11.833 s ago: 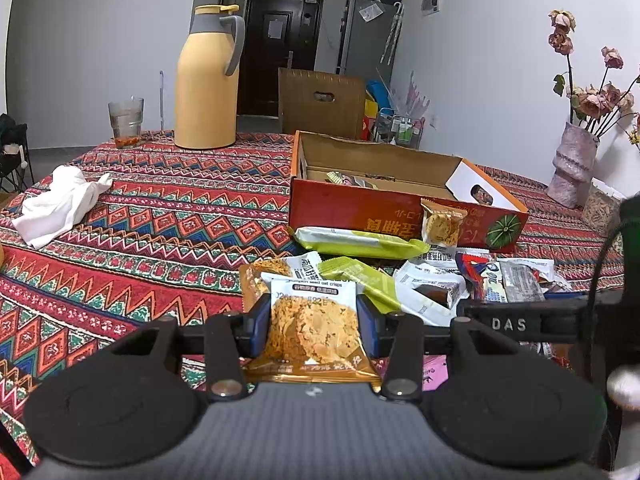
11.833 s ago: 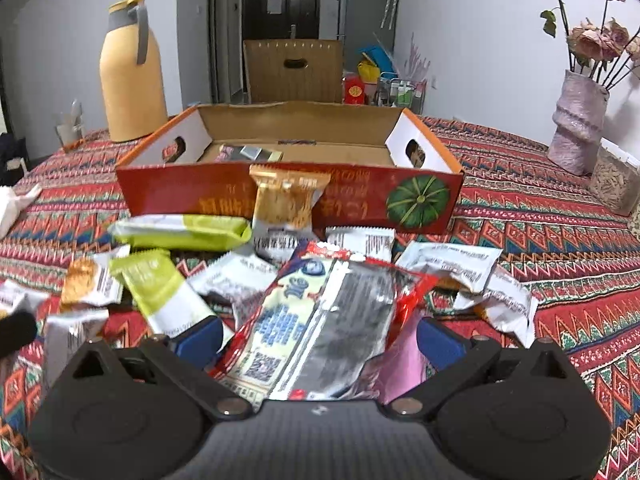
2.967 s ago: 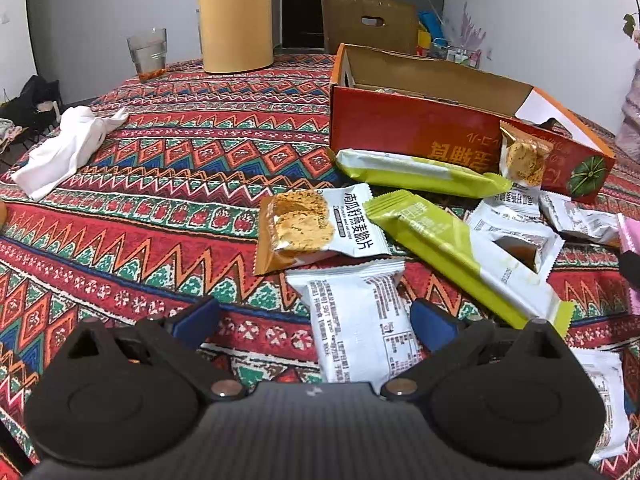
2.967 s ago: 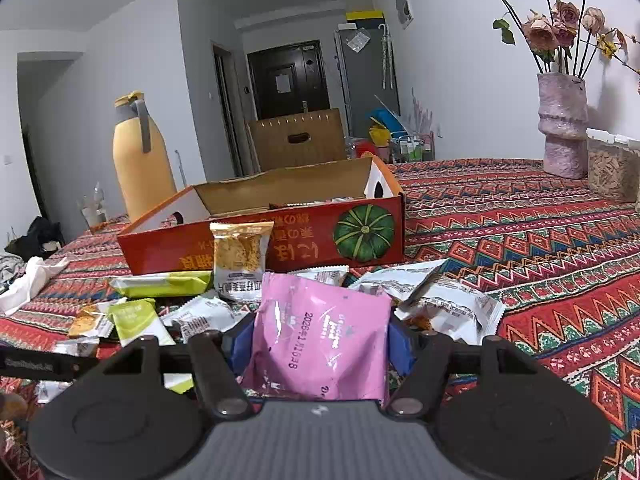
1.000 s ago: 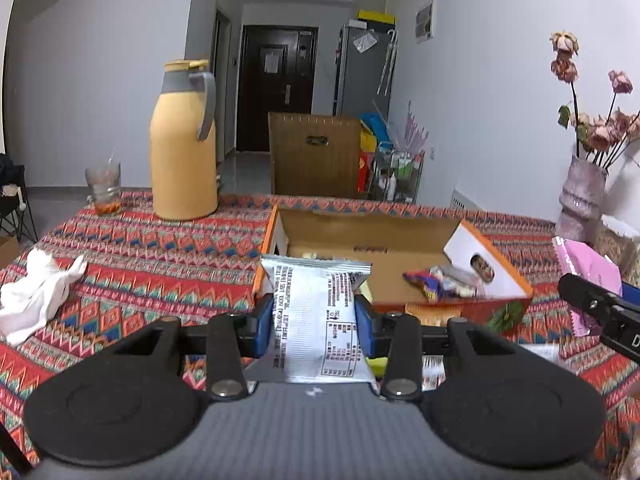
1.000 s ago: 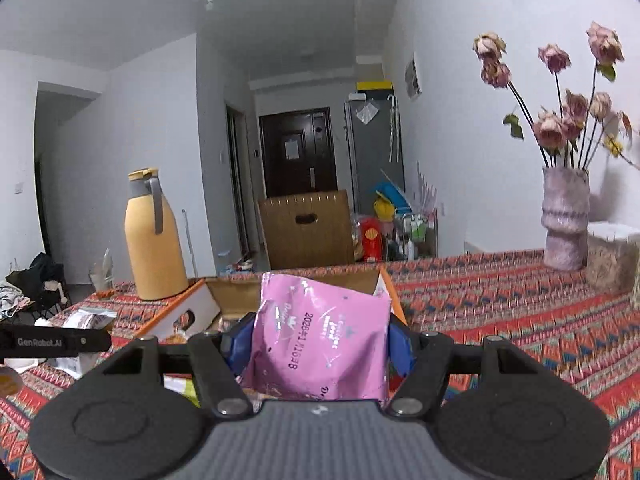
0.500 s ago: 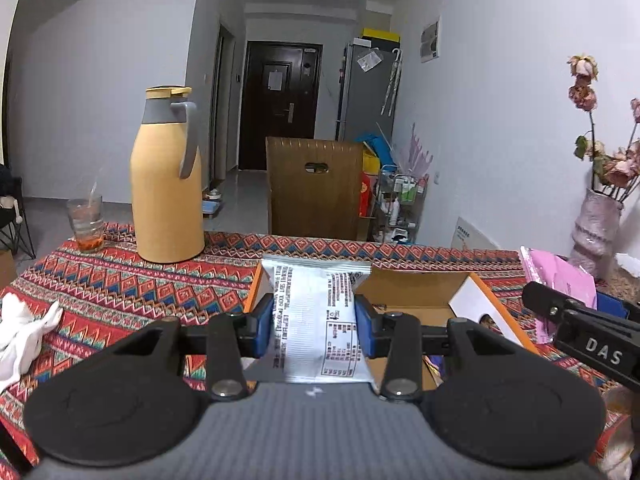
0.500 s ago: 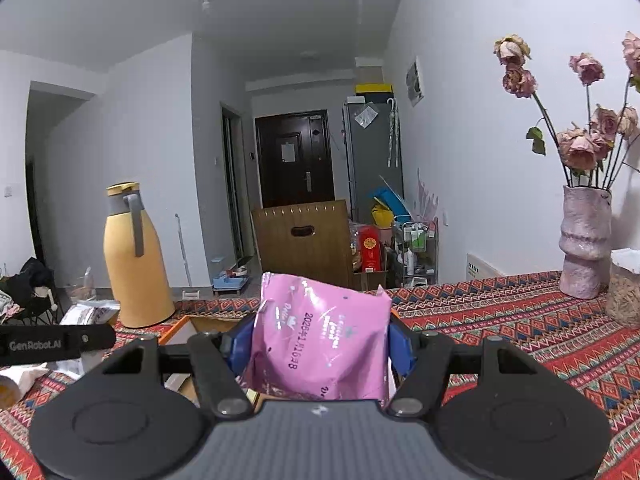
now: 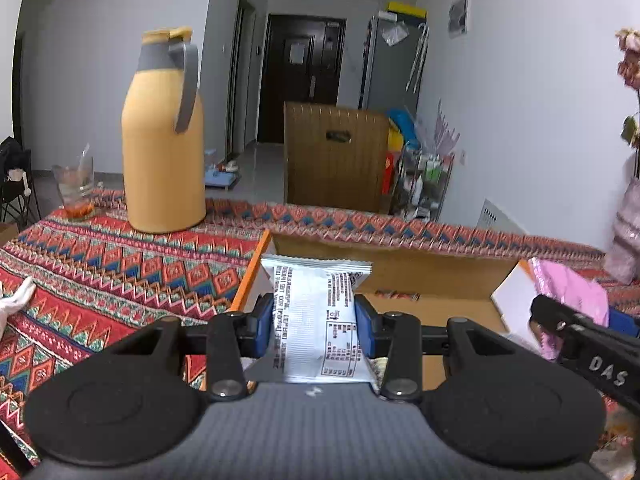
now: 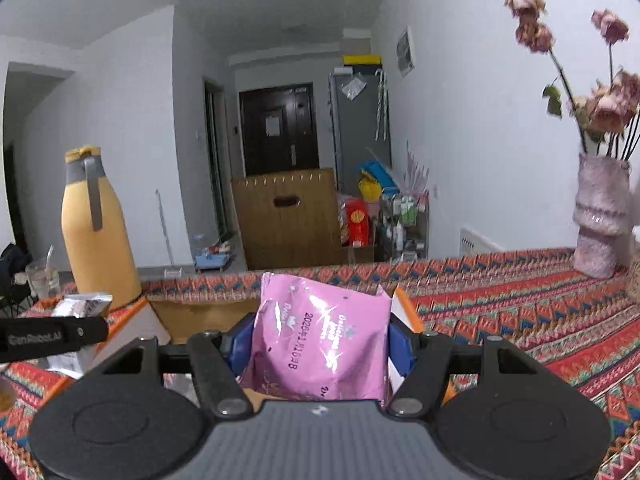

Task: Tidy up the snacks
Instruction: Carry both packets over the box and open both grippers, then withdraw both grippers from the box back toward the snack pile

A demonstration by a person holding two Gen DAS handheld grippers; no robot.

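My left gripper [image 9: 314,322] is shut on a white snack packet [image 9: 316,312] and holds it above the left end of the open cardboard box [image 9: 400,276]. My right gripper [image 10: 320,340] is shut on a pink snack packet [image 10: 320,332] above the box's right end [image 10: 200,312]. In the left wrist view the right gripper's finger [image 9: 588,344] and the pink packet [image 9: 568,292] show at the right. In the right wrist view the left gripper's finger [image 10: 52,336] and the white packet [image 10: 82,304] show at the left.
A tall yellow thermos [image 9: 162,136] and a glass [image 9: 74,192] stand at the table's far left. A vase with dried flowers [image 10: 598,220] stands at the far right. A brown chair back [image 9: 334,160] is behind the table. A white cloth [image 9: 14,300] lies left.
Both grippers have moved forward over the box with their packets still held. The thermos and chair now look nearer.
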